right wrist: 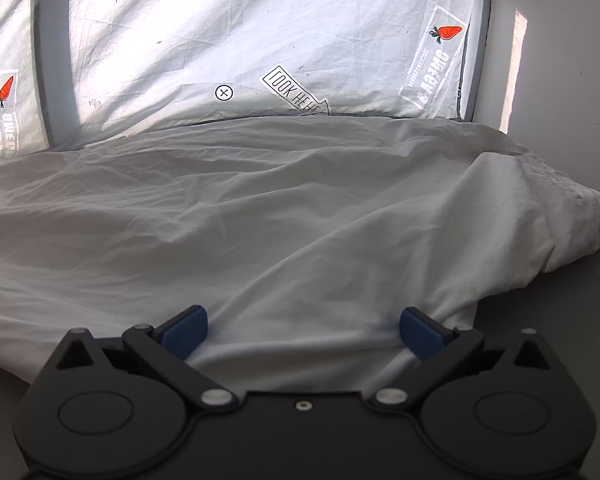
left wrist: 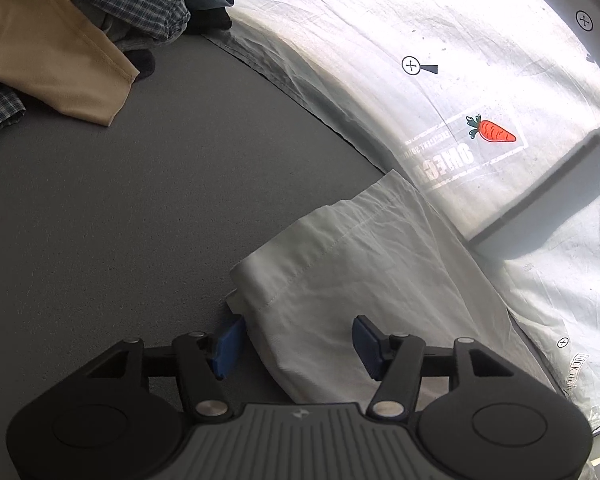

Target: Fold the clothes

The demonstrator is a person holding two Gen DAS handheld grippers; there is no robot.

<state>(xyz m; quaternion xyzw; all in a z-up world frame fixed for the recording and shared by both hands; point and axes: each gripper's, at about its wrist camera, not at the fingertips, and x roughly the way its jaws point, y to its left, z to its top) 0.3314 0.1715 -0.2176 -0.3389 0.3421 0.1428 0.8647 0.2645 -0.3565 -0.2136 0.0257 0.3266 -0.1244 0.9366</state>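
left gripper (left wrist: 296, 346): jaws wide, straddling hemmed corner of white garment (left wrist: 352, 276) on grey desk (left wrist: 140, 216) | right gripper (right wrist: 304, 332): jaws wide, garment edge between them, nothing pinched | garment's long axis runs left-right ahead of both | unfolded pile (left wrist: 80, 32) well apart, far left

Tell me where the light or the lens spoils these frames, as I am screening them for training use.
Left wrist view: the printed white backdrop sheet blows out to glare at upper right, the grey table surface is dim, and fisheye bends the table's edge. Right wrist view: lighting is softer, creases in the white wrinkled garment read clearly, and corners vignette dark.
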